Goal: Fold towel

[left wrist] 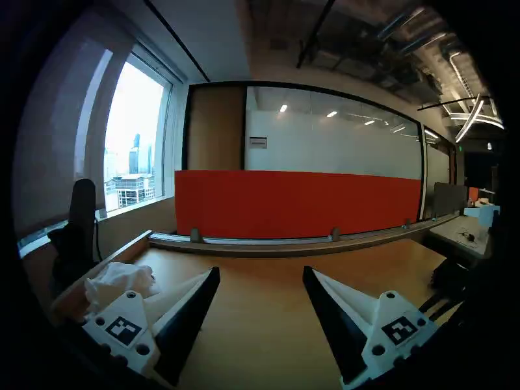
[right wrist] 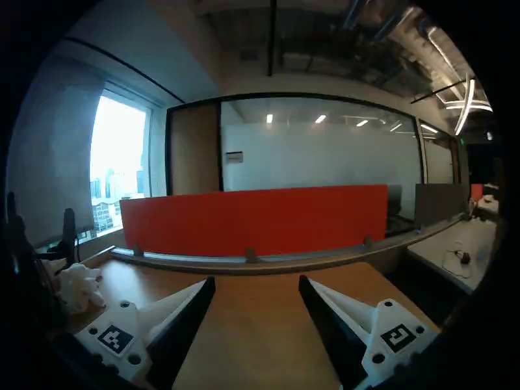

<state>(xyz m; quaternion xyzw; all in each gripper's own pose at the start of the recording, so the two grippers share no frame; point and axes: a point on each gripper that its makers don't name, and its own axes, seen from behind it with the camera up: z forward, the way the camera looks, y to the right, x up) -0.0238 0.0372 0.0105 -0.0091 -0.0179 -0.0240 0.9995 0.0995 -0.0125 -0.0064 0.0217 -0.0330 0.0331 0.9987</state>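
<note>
Seen from my remote station, the crumpled white towel (left wrist: 117, 278) at the left edge of the surface (left wrist: 260, 331) has its near side hidden behind a finger of the left tongs (left wrist: 260, 269). The rear of those tongs is cut off at the bottom edge, as is that of the right tongs (right wrist: 255, 279). A dark shape (left wrist: 77, 227) beside the towel is too shadowed for me to identify, and the small items (right wrist: 458, 256) on the far desk (right wrist: 429, 252) are too tiny to make out.
</note>
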